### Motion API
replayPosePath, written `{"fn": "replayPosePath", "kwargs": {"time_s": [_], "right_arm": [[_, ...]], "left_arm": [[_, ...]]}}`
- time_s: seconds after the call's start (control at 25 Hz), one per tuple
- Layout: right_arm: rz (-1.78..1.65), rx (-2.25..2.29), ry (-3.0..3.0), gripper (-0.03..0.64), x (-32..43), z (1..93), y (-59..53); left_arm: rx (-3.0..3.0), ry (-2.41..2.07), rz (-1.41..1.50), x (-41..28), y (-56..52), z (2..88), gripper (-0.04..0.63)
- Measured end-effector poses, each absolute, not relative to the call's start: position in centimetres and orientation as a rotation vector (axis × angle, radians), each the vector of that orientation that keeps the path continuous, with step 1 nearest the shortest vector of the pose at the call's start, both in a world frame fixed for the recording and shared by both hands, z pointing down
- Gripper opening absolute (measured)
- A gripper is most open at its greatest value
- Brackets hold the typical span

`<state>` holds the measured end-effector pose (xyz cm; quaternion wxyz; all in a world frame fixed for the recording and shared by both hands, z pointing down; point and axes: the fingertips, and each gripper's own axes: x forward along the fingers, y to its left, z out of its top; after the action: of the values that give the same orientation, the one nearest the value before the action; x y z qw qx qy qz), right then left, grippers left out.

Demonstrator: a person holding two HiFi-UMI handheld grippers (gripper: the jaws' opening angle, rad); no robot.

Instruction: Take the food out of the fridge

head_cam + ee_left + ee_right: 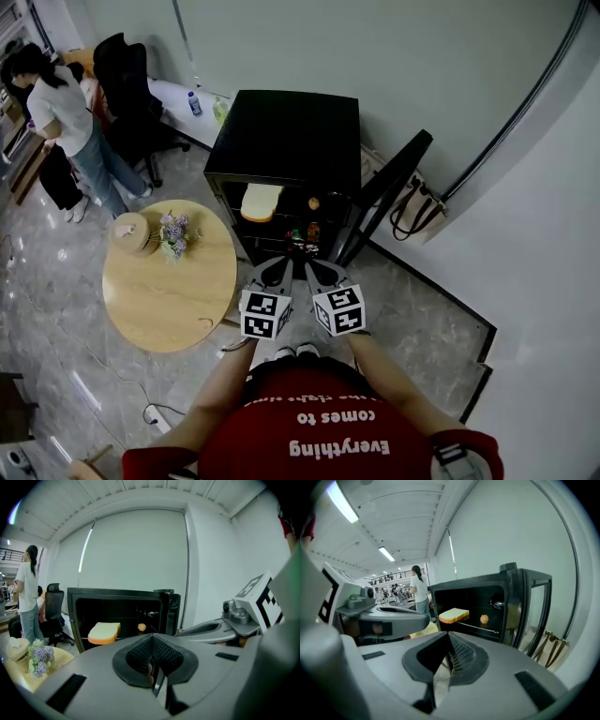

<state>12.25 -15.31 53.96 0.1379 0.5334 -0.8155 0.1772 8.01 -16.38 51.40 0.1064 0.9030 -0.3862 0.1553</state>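
Observation:
A small black fridge (pixel 281 141) stands against the wall with its door (pixel 389 192) swung open to the right. On its upper shelf lie a bread slice (pixel 261 202) and a small orange food item (pixel 313 202). Red and green items (pixel 302 233) sit on the lower shelf. Both gripper views show the bread slice (pixel 104 633) (pixel 453 615) and the orange item (pixel 141 627) (pixel 484 618) ahead. My left gripper (pixel 277 266) (pixel 153 638) and right gripper (pixel 314 267) (pixel 449 637) hover side by side just before the fridge opening, both shut and holding nothing.
A round wooden table (pixel 164 291) to the left of the fridge carries a flower bunch (pixel 174 233) and a woven hat (pixel 130 232). A person (pixel 67 117) and an office chair (pixel 129 89) are at the back left. Bags (pixel 412 211) lean on the wall behind the door.

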Motion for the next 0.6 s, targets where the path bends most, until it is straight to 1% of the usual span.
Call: {"fn": "replayPosePath", "kwargs": {"time_s": [0.32, 0.36, 0.44, 0.52, 0.6], "right_arm": [[0.475, 1.651, -2.31, 0.016, 13.2, 52.9, -21.2], [0.476, 1.663, -2.288, 0.029, 13.3, 53.2, -21.9], [0.488, 1.685, -2.25, 0.076, 13.6, 53.8, -23.2], [0.496, 1.71, -2.213, 0.099, 14.0, 54.5, -24.4], [0.49, 1.728, -2.17, 0.137, 14.3, 55.3, -25.7]], "left_arm": [[2.659, -1.18, 0.43, 7.8, -20.8, 50.6, 0.006], [2.653, -1.181, 0.432, 7.7, -21.0, 50.8, 0.006], [2.636, -1.176, 0.434, 7.5, -21.3, 51.2, 0.006], [2.608, -1.181, 0.426, 7.2, -21.9, 51.7, 0.006], [2.581, -1.194, 0.416, 6.8, -22.6, 52.1, 0.006]]}}
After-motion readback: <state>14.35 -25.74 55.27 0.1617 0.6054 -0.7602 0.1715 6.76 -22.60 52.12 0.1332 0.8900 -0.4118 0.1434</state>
